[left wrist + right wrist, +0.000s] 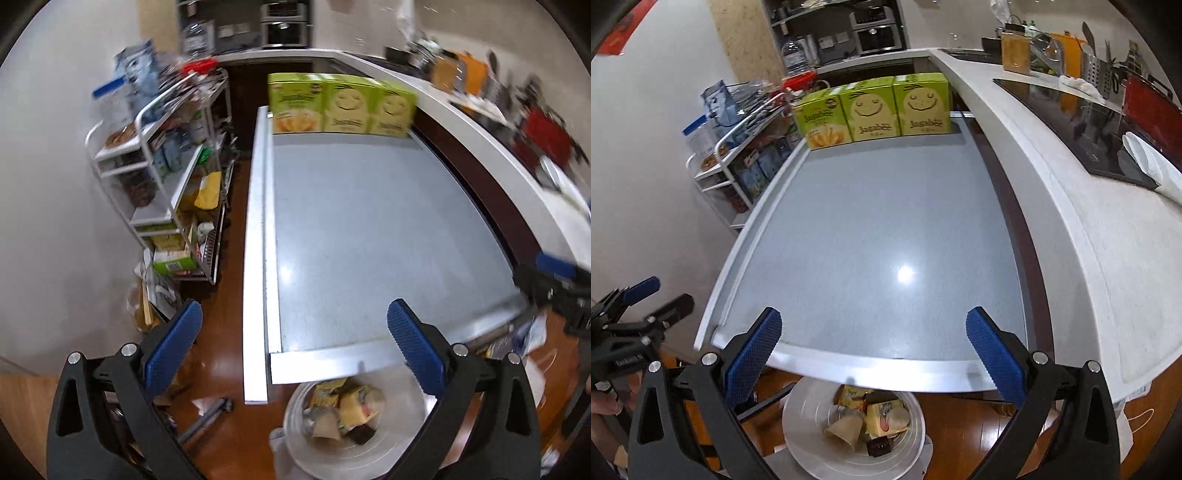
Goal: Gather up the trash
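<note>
A grey table (879,229) beside a white kitchen counter (1108,258) carries only three green Jagabee boxes (875,109) along its far edge. The trash (871,417) lies in a white bin (812,417) on the wood floor below the table's near edge. Both the left gripper (295,347) and right gripper (873,347) stand wide apart and empty; only the left view shows the full wire rack (166,177).

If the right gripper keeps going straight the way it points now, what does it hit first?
Most likely the bare grey tabletop: the open, empty right gripper aims down at its near part. The green snack boxes stand far beyond, and the white bin sits below the line. Depth is uncertain.
</note>
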